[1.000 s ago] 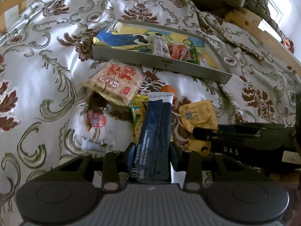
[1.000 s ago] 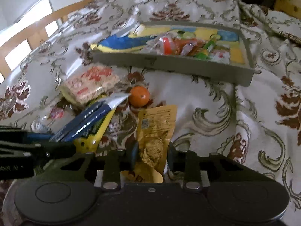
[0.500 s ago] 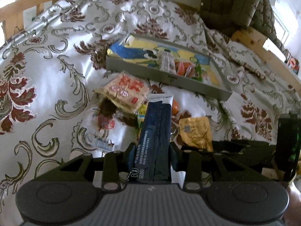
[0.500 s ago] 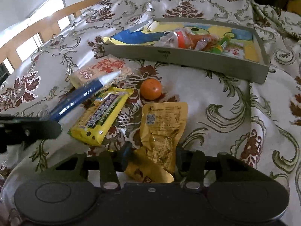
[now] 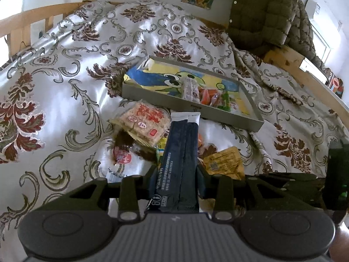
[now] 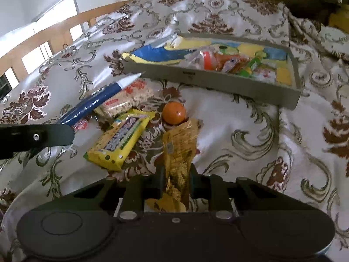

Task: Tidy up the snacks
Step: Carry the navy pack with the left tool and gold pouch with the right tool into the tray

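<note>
My left gripper (image 5: 176, 180) is shut on a dark blue snack packet (image 5: 182, 159) with a white end, held above the bedspread and pointing toward the grey tray (image 5: 229, 114). My right gripper (image 6: 175, 180) is shut on a crumpled golden-yellow snack pouch (image 6: 180, 146). The tray (image 6: 209, 83), with a cartoon lining, holds several wrapped sweets (image 6: 229, 62). Loose on the bedspread lie a rice-cracker pack (image 5: 145, 122), a yellow bar (image 6: 122, 140) and a small orange (image 6: 174, 112). The blue packet (image 6: 98, 101) and the left gripper's finger (image 6: 37, 137) show at the left of the right wrist view.
A floral satin bedspread (image 5: 65, 83) covers the bed. Wooden bed rails (image 5: 305, 74) run along both sides. A dark green quilted jacket (image 5: 268, 11) hangs at the far right. A clear packet with a red label (image 5: 121, 157) lies near the crackers.
The right jaws widened, then closed on the golden pouch, crumpling it. The left gripper rose and tilted up with the blue packet, uncovering the yellow bar.
</note>
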{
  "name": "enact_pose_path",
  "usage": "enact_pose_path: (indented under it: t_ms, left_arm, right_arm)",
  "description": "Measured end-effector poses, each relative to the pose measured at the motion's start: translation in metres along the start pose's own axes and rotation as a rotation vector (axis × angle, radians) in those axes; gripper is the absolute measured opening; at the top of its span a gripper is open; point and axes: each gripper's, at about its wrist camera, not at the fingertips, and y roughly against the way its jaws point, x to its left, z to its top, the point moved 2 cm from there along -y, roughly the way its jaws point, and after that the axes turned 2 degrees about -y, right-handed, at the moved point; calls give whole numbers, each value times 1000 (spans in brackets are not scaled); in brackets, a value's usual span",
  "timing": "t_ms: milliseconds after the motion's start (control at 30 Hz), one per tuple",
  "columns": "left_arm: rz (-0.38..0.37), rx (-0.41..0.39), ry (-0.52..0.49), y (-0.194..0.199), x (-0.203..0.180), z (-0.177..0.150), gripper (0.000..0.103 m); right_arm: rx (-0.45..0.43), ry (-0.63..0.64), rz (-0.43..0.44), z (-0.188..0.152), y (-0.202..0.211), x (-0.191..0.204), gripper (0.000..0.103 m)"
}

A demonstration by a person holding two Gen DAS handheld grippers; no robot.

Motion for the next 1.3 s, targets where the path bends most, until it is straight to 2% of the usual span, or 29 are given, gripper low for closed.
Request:
enact_pose_path:
  t_ms: [433, 767, 1067, 1300]
  left_arm:
    - [-10, -32, 12, 1, 1, 3, 41]
    - [-57, -59, 45, -11, -2, 19, 41]
    - [-73, -35, 26, -30, -12, 20, 40]
    - [-108, -86, 75, -24, -9, 38, 40]
  right_arm:
    - [-81, 108, -30, 4, 17, 13, 17]
    - [-184, 18, -35, 24, 38, -8, 17]
    - [-220, -56, -30, 38, 42, -32, 17]
    - [-274, -79, -25, 50, 51, -42, 17]
